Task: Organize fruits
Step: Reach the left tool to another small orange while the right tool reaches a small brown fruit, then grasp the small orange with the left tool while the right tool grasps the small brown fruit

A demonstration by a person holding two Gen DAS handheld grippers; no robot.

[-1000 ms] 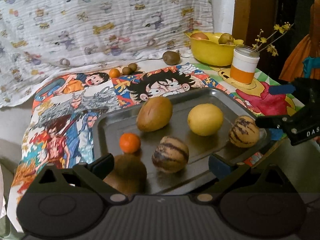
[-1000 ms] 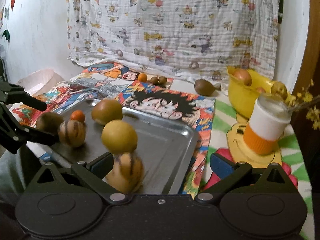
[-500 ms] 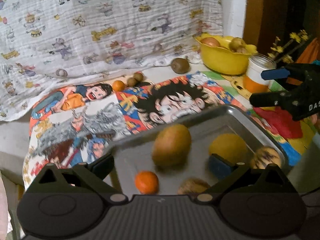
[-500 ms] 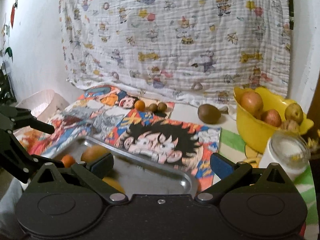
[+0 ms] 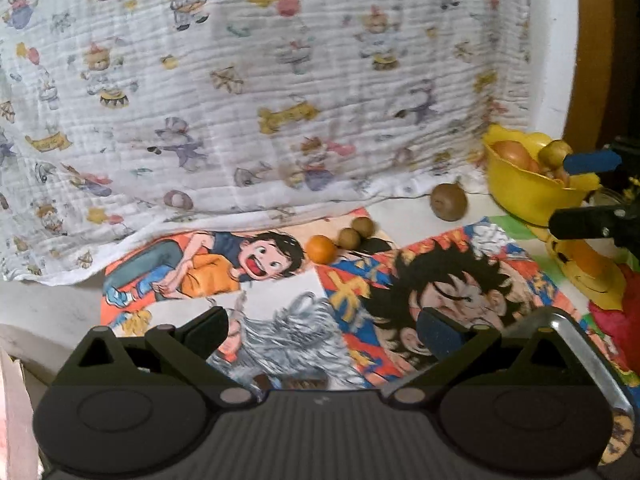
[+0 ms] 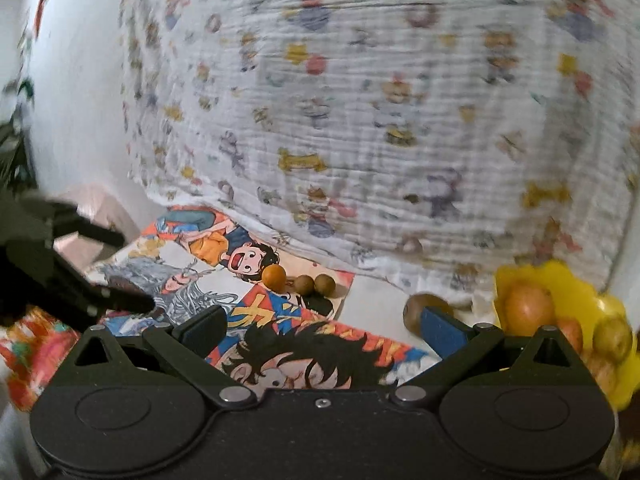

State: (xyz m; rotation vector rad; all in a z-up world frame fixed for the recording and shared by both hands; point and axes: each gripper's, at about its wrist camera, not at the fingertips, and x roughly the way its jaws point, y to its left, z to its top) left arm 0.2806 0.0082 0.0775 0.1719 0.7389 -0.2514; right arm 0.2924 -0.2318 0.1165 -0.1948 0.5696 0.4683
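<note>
While both pairs of tongs hang above the desk (image 5: pixel 60 312), each stands wide apart and grips nothing: the left tongs (image 5: pixel 320 330) frame only the printed cloth below, and the right tongs (image 6: pixel 324 326) likewise have bare cloth between their tips. The brightly coloured cartoon-print tablecloth (image 5: pixel 400 280) covers most of the desk, and a white crinkled cloth with small cartoon figures (image 5: pixel 280 80) hangs behind it.

Near the far edge of the tablecloth lies a small round orange citrus fruit (image 5: pixel 320 249), with two small brown round fruits (image 5: pixel 355 232) just beside it on its right, the pair touching each other. Farther right, on the bare desk, sits a larger fuzzy brown kiwi (image 5: pixel 448 202). To its right stands a yellow plastic bowl with a wavy rim (image 5: pixel 520 188) holding several reddish and yellow-brown round fruits (image 6: pixel 528 308). In the left wrist view, the rounded corner of a grey metal tray (image 5: pixel 580 344) shows at the lower right; what lies in it is hidden by the tongs' body. The right tongs appear there too, in front of the bowl, and the left tongs show blurred at the left edge of the right wrist view.
</note>
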